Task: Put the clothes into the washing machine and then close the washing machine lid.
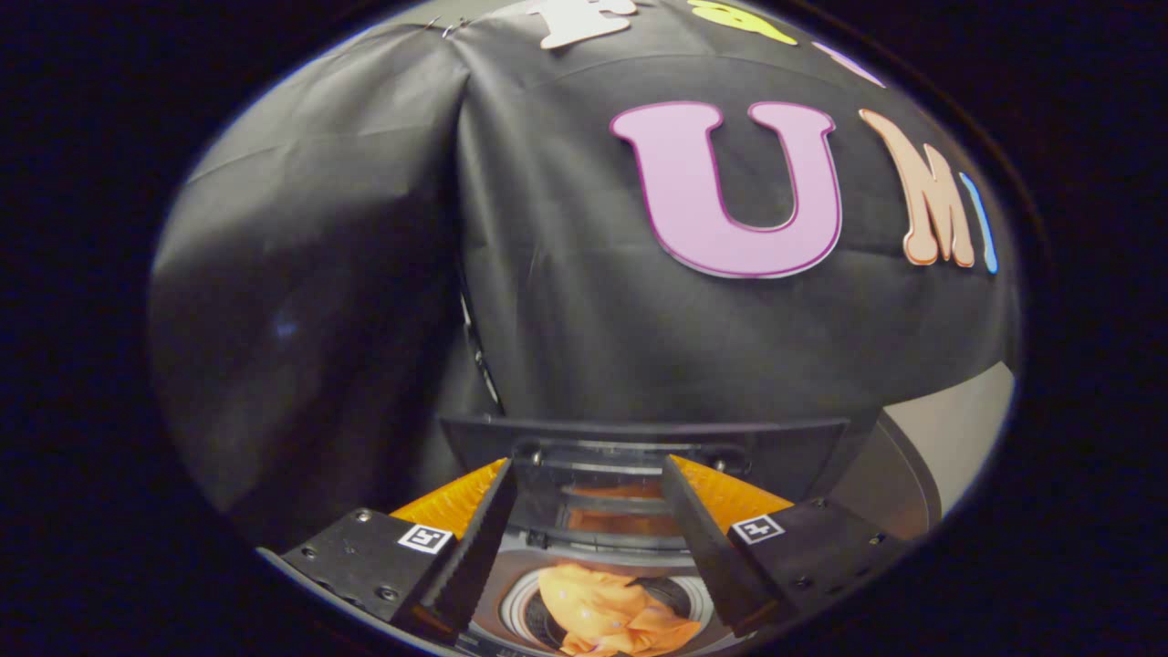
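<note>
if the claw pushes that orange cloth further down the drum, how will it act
Probably floppy: the orange cloth lies crumpled in folds inside the drum, so it should give way and bunch up, not slide as one piece. It looks thin and likely light. The claw is open above it, its fingers near the raised lid.

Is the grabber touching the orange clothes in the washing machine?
Apart. In the gripper view the gripper has its jaws spread open with nothing between them, while the orange clothes lie lower down inside the washing machine drum.
</note>
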A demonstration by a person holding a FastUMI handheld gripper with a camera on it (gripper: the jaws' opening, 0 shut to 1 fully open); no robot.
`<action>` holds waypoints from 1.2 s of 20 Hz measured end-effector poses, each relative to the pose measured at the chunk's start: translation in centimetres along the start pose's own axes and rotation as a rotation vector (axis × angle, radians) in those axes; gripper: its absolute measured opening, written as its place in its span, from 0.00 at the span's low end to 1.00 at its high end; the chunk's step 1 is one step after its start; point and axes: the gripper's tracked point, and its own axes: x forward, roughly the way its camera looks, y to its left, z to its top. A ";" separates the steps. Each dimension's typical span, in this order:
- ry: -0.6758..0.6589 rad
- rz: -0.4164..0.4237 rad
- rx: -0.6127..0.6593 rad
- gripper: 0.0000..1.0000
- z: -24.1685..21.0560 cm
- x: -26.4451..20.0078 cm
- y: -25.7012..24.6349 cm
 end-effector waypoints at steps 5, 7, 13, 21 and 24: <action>-0.028 -0.081 0.000 0.96 1.8 3.4 -2.2; -0.035 -0.109 -0.027 0.96 2.5 4.7 -2.9; 0.033 -0.196 -0.202 0.97 1.2 8.5 -3.9; 0.139 -0.168 -0.048 0.96 -0.3 9.3 -4.3; 0.137 -0.151 -0.028 0.98 -0.9 9.6 -3.9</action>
